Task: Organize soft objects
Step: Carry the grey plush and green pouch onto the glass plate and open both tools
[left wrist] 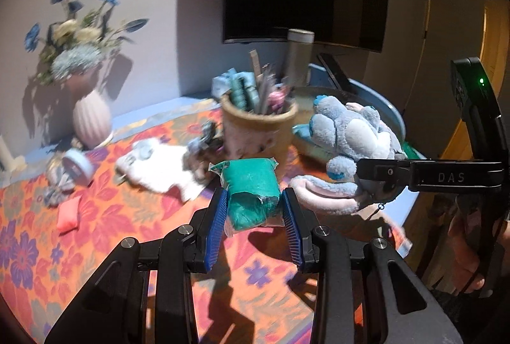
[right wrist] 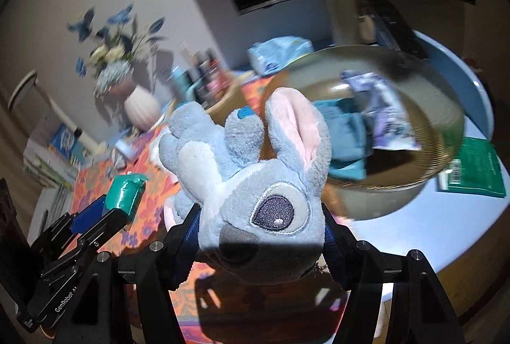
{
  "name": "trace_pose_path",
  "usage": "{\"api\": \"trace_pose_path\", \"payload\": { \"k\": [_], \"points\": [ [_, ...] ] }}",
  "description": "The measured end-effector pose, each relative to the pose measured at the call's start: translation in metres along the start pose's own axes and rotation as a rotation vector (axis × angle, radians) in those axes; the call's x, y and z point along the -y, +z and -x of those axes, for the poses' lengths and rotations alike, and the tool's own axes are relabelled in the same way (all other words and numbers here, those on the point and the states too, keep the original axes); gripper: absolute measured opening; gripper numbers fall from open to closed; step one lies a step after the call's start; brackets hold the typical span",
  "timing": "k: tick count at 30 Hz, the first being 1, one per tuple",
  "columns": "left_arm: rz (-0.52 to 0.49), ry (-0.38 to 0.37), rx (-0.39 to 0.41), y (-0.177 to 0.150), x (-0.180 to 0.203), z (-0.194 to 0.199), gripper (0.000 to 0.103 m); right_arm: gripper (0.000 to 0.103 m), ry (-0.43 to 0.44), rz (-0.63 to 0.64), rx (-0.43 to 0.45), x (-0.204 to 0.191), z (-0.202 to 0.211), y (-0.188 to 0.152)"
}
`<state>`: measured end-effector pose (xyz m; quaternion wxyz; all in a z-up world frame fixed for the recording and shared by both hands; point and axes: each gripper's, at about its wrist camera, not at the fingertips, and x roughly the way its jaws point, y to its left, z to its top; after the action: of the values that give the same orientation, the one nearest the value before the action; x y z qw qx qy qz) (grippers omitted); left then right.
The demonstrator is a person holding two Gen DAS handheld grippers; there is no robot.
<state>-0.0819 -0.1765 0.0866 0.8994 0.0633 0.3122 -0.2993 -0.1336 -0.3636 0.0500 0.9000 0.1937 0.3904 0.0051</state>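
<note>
the round bowl (right wrist: 366, 194) sits on the blue end of the desk (right wrist: 446, 235); inside it lie a folded teal cloth (right wrist: 347, 133) and a crumpled purple-patterned packet (right wrist: 382, 111). left of the bowl, the tan cup (left wrist: 258, 133) stands packed with upright pens, tubes and a comb. behind the bowl rises a tall grey cylinder (left wrist: 298, 54), and to the bowl's right a green packet (right wrist: 475, 172) lies flat on the desk.

the left hand-held gripper (left wrist: 255, 210) is clamped on a teal bundle in clear wrap (left wrist: 250, 194), carried in the air in front of the cup and left of the bowl; the bundle's long axis runs forward, away from the camera, with its crimped end pointing toward the cup.

the right hand-held gripper (right wrist: 261, 235) is clamped on the head of a grey plush toy (right wrist: 255, 178), held just in front of the bowl. in the right wrist view the toy's long axis runs away from the camera, nose toward the lens, pink-lined ear and paws pointing up and toward the bowl.

left of the bowl, on the flowered cloth (left wrist: 95, 216), lie a white soft piece (left wrist: 159, 165) and a small pink cushion (left wrist: 70, 216).
</note>
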Motion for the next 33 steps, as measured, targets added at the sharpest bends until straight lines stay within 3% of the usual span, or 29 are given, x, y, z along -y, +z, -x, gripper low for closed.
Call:
{"api": "trace_pose_path", "payload": {
  "k": [15, 23, 26, 27, 29, 33],
  "points": [
    [-0.072, -0.128, 0.027, 0.07, 0.081, -0.051, 0.032, 0.066, -0.043, -0.195, 0.143, 0.096, 0.044, 0.039],
    [-0.087, -0.157, 0.012, 0.09, 0.105, -0.085, 0.032, 0.066, -0.082, -0.268, 0.169, 0.131, 0.032, 0.068],
    [-0.081, -0.149, 0.008, 0.101, 0.109, -0.102, 0.037, 0.069, -0.076, -0.295, 0.174, 0.138, 0.021, 0.08],
    [-0.075, -0.142, 0.005, 0.104, 0.109, -0.108, 0.046, 0.071, -0.074, -0.301, 0.178, 0.14, 0.017, 0.084],
    [-0.061, -0.128, -0.011, 0.109, 0.108, -0.121, 0.05, 0.076, -0.064, -0.302, 0.172, 0.145, 0.008, 0.092],
    [-0.063, -0.134, -0.043, 0.107, 0.106, -0.132, 0.051, 0.076, -0.104, -0.306, 0.154, 0.154, 0.003, 0.094]
  ]
}}
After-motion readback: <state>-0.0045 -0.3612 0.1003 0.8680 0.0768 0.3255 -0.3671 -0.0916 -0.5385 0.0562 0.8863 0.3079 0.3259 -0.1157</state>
